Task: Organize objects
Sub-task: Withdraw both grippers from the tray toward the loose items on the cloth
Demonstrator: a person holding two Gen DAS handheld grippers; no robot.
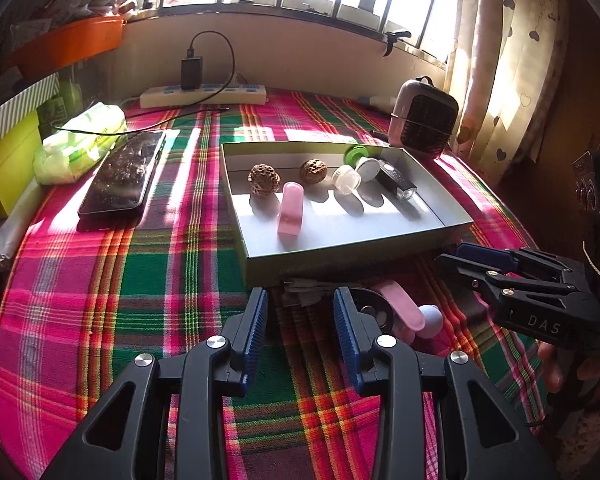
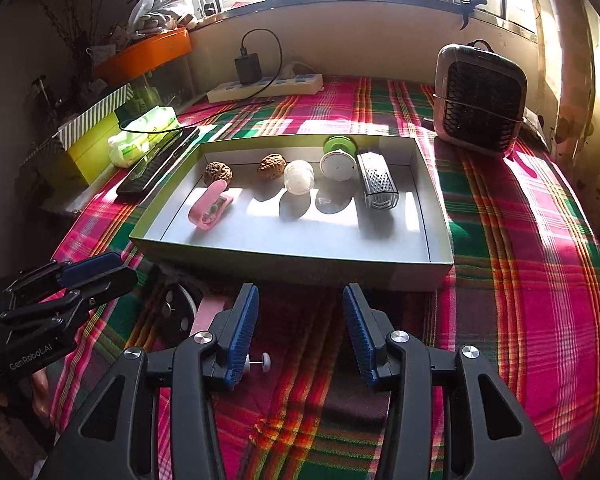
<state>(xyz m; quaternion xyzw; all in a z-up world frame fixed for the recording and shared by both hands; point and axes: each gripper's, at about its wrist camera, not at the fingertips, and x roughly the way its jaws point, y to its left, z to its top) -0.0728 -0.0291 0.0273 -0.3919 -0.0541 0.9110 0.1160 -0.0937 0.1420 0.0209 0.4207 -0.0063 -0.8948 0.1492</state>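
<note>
A shallow grey box tray (image 1: 340, 258) (image 2: 300, 268) sits on the plaid cloth. It holds two walnuts (image 1: 264, 178) (image 2: 218, 172), a pink clip (image 1: 290, 214) (image 2: 212, 208), a clear cap (image 1: 346, 178) (image 2: 298, 178), a green-and-white reel (image 1: 366, 166) (image 2: 338, 160) and a small silver grater (image 1: 396, 182) (image 2: 378, 182). In front of the tray lie a black disc (image 1: 374, 312) (image 2: 176, 312), a pink piece (image 1: 402, 308) (image 2: 208, 310) and a small white knob (image 1: 430, 318) (image 2: 262, 359). My left gripper (image 1: 300, 320) (image 2: 120, 270) stands open and empty, left of these. My right gripper (image 2: 300, 320) (image 1: 456, 258) is open and empty too.
A phone (image 1: 122, 174) (image 2: 158, 166) and a green tissue pack (image 1: 80, 144) (image 2: 144, 134) lie left of the tray. A power strip (image 1: 204, 94) (image 2: 264, 86) lies by the wall. A small fan heater (image 1: 422, 116) (image 2: 478, 100) stands at the back right. Boxes are stacked at the left edge.
</note>
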